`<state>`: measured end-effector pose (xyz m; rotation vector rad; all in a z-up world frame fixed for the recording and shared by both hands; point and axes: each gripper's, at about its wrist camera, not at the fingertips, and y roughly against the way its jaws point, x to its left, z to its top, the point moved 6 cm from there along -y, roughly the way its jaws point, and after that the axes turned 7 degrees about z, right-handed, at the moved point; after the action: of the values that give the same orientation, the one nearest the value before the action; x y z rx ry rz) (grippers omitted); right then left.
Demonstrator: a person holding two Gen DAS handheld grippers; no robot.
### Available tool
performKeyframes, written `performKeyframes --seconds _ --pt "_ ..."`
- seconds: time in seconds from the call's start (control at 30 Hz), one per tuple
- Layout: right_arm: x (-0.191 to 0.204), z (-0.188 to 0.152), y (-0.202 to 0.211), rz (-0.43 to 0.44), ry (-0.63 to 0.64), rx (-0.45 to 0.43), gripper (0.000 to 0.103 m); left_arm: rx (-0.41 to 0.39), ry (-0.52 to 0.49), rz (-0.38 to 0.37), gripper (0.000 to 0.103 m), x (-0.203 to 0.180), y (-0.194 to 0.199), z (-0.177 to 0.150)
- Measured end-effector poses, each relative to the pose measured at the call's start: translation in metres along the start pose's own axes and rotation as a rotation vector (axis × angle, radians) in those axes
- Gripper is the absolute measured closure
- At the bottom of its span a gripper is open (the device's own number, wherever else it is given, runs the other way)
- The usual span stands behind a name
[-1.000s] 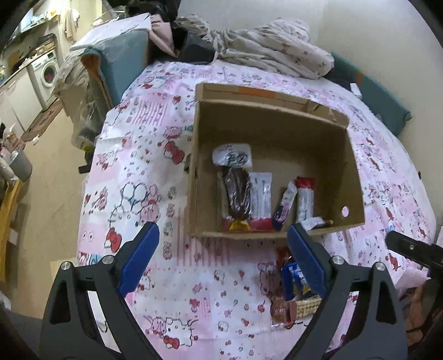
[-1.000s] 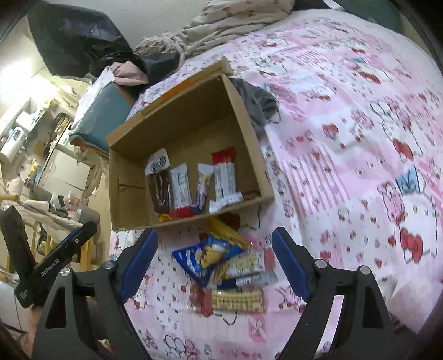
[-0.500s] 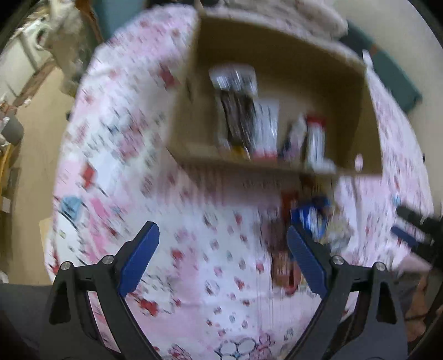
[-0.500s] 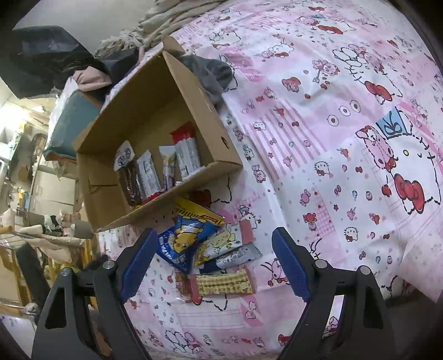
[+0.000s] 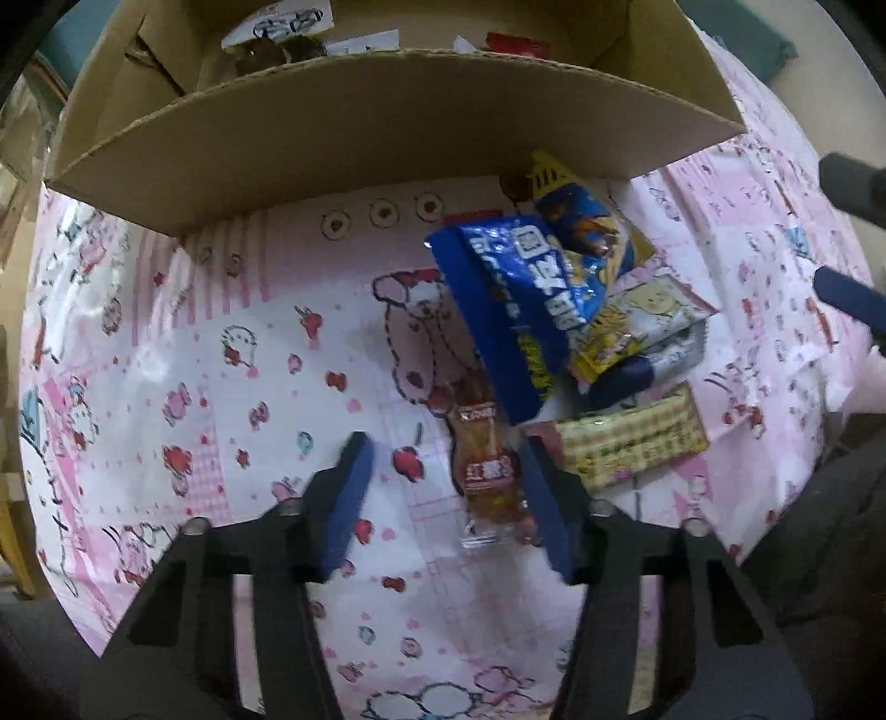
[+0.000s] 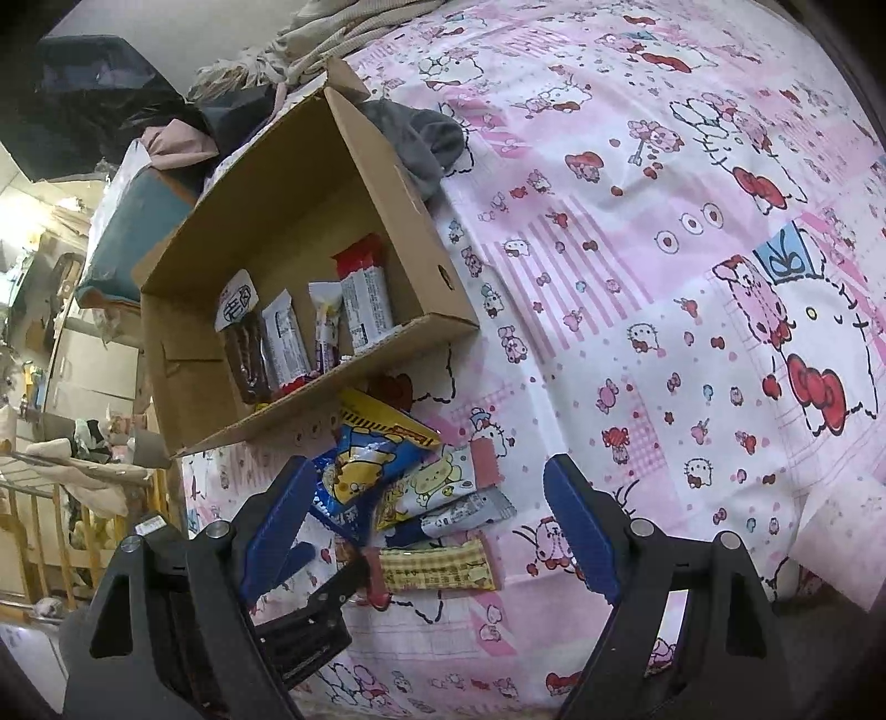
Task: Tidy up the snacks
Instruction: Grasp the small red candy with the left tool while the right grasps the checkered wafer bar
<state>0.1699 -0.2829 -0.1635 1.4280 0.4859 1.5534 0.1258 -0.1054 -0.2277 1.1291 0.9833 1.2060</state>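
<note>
A cardboard box (image 5: 387, 138) (image 6: 354, 183) lies on the pink bedsheet with several snack packets (image 6: 326, 321) lined up inside. In front of it is a loose pile: a blue bag (image 5: 509, 310) (image 6: 365, 459), a yellow-blue bag (image 5: 581, 221), a pale cartoon packet (image 5: 642, 315), a yellow checked packet (image 5: 631, 443) (image 6: 437, 565) and a red-brown packet (image 5: 484, 471). My left gripper (image 5: 446, 459) (image 6: 332, 559) points down over the red-brown packet. Its jaws are closing with the packet between them; the right pad touches its edge, the left pad stands apart. My right gripper (image 6: 429, 471) (image 5: 847, 238) hovers open above the pile.
A grey cloth (image 6: 421, 133) lies against the box's far side, and crumpled bedding (image 6: 332, 33) is heaped behind it. The bed's edge runs along the left, with a teal cushion (image 6: 133, 221) and room clutter (image 6: 72, 443) beyond. Patterned sheet (image 6: 692, 277) stretches to the right.
My left gripper dropped from above the box down to the pile, and its jaws narrowed around the red-brown packet. The right gripper tilted slightly and stayed open.
</note>
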Motion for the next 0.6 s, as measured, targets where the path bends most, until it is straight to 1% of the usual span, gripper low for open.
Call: performKeyframes --seconds 0.07,0.1,0.17,0.27,0.43,0.53,0.6 --pt "0.001 0.0 -0.002 -0.003 0.005 0.003 0.016 -0.004 -0.001 0.0 0.058 0.001 -0.001 0.001" --pt "0.001 0.0 -0.003 -0.008 0.01 0.006 0.016 -0.005 0.004 0.001 0.061 0.001 -0.002 0.001" --pt "0.001 0.0 -0.006 -0.015 0.015 0.013 0.016 -0.004 -0.004 0.027 0.089 0.005 -0.002 0.003" --pt "0.001 -0.001 -0.008 -0.024 0.021 0.023 0.016 0.011 -0.014 0.02 0.089 0.009 0.0 0.001" --pt "-0.001 -0.006 -0.014 -0.033 0.021 0.055 0.016 0.053 0.045 0.017 0.09 0.036 0.011 -0.013" --pt "0.0 -0.017 -0.025 -0.026 0.021 0.127 0.016 0.058 0.078 -0.001 0.09 0.053 0.032 -0.018" --pt "0.005 -0.027 -0.036 -0.008 0.03 0.185 0.013 0.046 0.07 -0.011 0.09 0.06 0.048 -0.016"
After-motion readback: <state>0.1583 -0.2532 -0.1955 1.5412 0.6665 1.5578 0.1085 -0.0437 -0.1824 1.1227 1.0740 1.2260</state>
